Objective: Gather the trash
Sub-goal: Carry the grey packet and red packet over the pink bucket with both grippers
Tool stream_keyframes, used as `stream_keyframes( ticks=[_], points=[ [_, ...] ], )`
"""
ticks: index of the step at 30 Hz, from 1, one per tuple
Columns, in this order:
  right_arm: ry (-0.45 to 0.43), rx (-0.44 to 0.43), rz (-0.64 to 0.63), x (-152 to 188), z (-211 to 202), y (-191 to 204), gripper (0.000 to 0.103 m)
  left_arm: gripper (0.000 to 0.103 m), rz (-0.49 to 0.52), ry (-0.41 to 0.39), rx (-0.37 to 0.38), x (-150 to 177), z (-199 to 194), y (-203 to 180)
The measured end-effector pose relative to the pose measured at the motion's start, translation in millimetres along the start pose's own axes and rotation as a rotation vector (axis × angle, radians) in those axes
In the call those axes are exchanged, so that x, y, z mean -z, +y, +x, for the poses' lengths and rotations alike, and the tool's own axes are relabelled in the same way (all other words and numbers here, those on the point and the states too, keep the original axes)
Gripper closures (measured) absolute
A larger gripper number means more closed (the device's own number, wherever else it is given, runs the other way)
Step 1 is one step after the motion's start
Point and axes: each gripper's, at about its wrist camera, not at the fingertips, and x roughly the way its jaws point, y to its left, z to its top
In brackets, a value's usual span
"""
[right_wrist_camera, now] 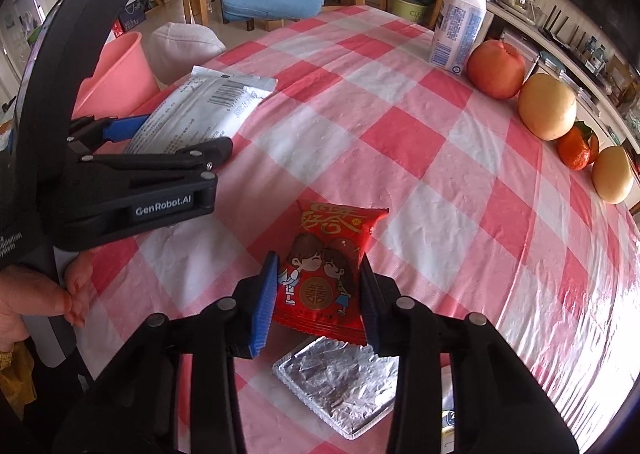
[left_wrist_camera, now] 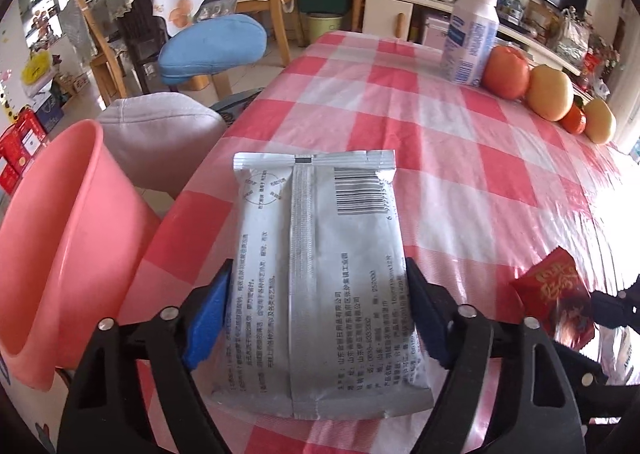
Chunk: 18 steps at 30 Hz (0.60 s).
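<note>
Lying flat, silver packet (left_wrist_camera: 320, 274) shows barcode and printed text.

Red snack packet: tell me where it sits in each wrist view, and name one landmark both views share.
Left wrist view: red snack packet at the lower right edge, right of the silver pouch.
Right wrist view: bottom centre, between the right gripper fingers, above a foil blister pack.
Shared landmark: the white bottle beside the fruit.

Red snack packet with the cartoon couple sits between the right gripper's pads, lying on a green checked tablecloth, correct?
Not quite: the tablecloth is pink-and-white checked, not green, as the right wrist view shows. The red snack packet does sit between the right gripper's pads.
</note>
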Motion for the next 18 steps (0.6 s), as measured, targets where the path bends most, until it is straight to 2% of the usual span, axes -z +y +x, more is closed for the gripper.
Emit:
stream_keyframes(
  ticks=[5, 10, 13, 18],
  points=[
    [-0.036, 0.008, 0.018, -3.1, -11.4, -2.8, 0.065, 0.026, -0.033, -0.002, 0.074, -0.8, -4.5, 3.4],
    [-0.070, 0.003, 0.039, -7.5, -24.2, -5.1, 0.065, 0.026, -0.095, 0.005, 0.180, -3.1, -11.7, 13.9],
    [-0.097, -0.010, 0.045, -11.8, -34.1, -3.4, 0.065, 0.026, -0.113, -0.024, 0.208, -6.9, -22.6, 20.1],
    [-0.144, -0.033, 0.047, -21.5, -52.8, 4.1, 0.065, 0.026, -0.151, -0.092, 0.210, -14.5, -45.9, 42.0]
  ],
)
